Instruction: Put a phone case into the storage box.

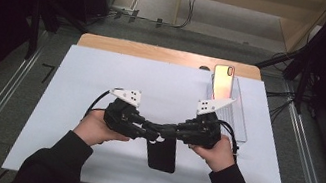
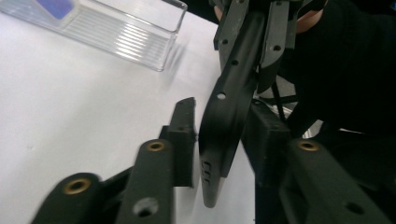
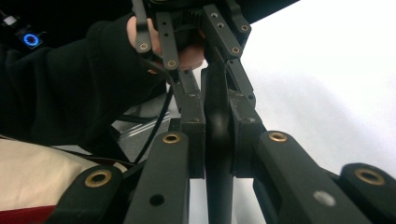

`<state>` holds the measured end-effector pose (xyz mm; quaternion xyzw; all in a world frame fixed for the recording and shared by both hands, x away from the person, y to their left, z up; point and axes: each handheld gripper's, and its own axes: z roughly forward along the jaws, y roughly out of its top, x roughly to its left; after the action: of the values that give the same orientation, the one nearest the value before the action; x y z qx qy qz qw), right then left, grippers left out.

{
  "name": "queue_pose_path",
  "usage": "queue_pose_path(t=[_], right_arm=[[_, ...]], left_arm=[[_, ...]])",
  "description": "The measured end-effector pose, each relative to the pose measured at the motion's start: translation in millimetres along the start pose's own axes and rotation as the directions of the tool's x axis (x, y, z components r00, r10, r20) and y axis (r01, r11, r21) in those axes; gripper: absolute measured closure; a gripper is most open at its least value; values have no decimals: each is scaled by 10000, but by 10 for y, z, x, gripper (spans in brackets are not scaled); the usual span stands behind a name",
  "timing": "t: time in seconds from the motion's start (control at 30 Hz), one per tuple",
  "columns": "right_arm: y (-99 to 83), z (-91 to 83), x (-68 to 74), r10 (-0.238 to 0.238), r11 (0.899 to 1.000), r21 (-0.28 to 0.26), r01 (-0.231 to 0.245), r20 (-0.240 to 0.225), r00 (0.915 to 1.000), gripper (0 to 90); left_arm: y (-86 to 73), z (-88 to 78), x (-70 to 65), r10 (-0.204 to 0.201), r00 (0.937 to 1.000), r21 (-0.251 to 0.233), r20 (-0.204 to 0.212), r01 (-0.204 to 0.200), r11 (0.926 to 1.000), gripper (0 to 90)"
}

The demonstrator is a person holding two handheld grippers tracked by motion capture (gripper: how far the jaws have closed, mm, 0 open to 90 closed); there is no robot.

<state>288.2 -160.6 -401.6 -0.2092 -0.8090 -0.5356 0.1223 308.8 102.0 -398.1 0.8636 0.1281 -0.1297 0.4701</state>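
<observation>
A black phone case [image 1: 162, 155] hangs edge-up over the front middle of the white mat, held between both hands. My left gripper [image 1: 156, 135] reaches in from the left. In the left gripper view its jaws [image 2: 224, 112] stand on either side of the tilted case [image 2: 224, 140], pads close against both faces. My right gripper [image 1: 165, 131] comes from the right, shut on the case [image 3: 217, 177] with both pads [image 3: 243, 126] pressed flat on it. The right gripper view also has the left gripper [image 3: 212, 79] clamped on the case's far end.
A clear ribbed plastic tray [image 1: 239, 120] lies at the mat's right side, with a pink-orange phone [image 1: 223, 79] propped at its far end. The white mat [image 1: 101, 85] covers a wooden table [image 1: 157, 52]. Dark racks and cables surround the table.
</observation>
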Motion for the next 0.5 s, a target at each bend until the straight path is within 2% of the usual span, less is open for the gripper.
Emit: queue_pose_path(t=[0.13,0.2,0.33,0.43,0.5], right_arm=[[-7,5,-27,129,9999,-42,-130,-302,9995,769],[-9,6,-28,123,9999,21,-122,-292,9995,764],[-7,8,-20,53,10000,16,-53,-225,9997,749],[-7,0,-30,54,9999,-108,-55,-133,9999,690],[-5,-6,-32,82,9997,-250,-78,177,9998,601]], left_arm=[[-9,-13,10,89,9997,-3,215,-89,10000,729],[-15,-11,11,117,9993,-11,351,-117,9999,748],[-13,-14,0,156,9992,5,367,-156,9999,763],[1,-20,-6,51,9994,53,343,-52,10000,770],[7,-37,-2,-128,9998,56,181,127,9999,769]])
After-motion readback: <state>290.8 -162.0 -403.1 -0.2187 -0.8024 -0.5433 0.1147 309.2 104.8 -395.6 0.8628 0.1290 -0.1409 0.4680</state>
